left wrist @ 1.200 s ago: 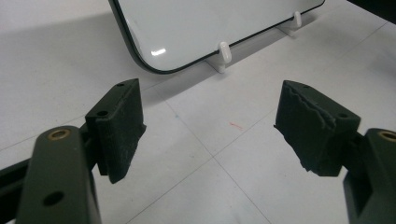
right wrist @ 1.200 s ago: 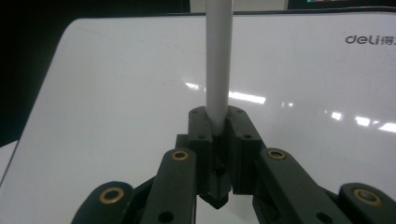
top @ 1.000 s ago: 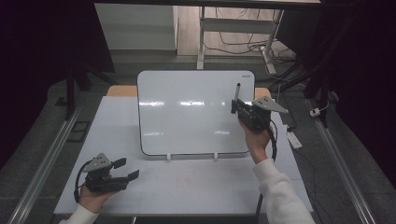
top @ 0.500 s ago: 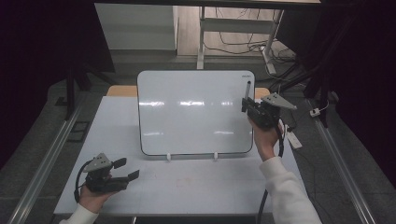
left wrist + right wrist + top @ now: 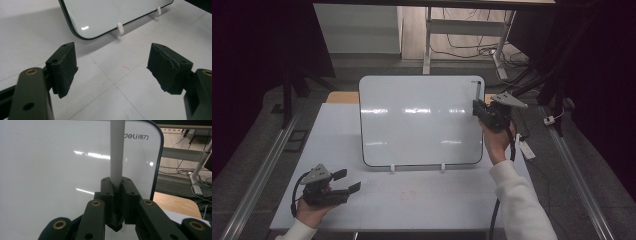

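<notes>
Right gripper (image 5: 117, 202) clamped on the white marker (image 5: 117, 152), held upright at the whiteboard (image 5: 422, 120), right of frame. Left gripper (image 5: 112, 67) spread wide, idle, lower left. Next, probably: tip onto board.

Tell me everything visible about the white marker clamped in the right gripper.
The slim white marker is a smooth, plastic-looking round barrel with a dark end poking out below the jaws. It stands roughly upright, pinched between the shut black jaws of the right gripper, in front of the white board near its upper right corner. Its upper end runs past the right gripper view's edge; board contact cannot be told.
</notes>
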Available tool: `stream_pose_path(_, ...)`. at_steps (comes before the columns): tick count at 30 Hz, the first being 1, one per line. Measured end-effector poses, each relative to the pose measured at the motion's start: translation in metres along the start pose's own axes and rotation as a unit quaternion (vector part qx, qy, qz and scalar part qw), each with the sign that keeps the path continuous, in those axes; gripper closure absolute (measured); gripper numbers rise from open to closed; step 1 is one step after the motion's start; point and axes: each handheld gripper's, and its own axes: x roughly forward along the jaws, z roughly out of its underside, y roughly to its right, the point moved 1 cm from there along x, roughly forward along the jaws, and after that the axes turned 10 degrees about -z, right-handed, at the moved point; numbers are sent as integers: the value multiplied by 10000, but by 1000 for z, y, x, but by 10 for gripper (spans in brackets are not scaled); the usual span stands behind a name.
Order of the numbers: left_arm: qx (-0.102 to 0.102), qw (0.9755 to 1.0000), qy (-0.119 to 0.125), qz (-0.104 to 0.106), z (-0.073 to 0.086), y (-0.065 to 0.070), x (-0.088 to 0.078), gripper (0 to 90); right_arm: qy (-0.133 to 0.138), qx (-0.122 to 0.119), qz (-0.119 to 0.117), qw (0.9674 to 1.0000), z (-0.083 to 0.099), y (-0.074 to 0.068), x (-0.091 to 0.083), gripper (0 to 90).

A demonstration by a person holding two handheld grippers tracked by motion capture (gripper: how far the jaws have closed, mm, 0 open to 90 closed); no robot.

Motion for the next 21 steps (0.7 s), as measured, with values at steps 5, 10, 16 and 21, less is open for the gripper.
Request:
stream_pose_path(5,-2,10000,-1,1,0,0,0,241,-47,38,94,9999,-4,2,7,811)
stream_pose_path(10,-5,10000,9,0,0,0,-1,241,-93,56,240,9997,-10,1,13,810)
stream_pose_path(16,0,10000,16,6,0,-1,-1,241,-160,85,388,9991,-13,1,18,807)
stream_pose_path(21,-1,10000,21,-3,0,-1,-2,241,-158,113,466,9987,-13,2,21,806)
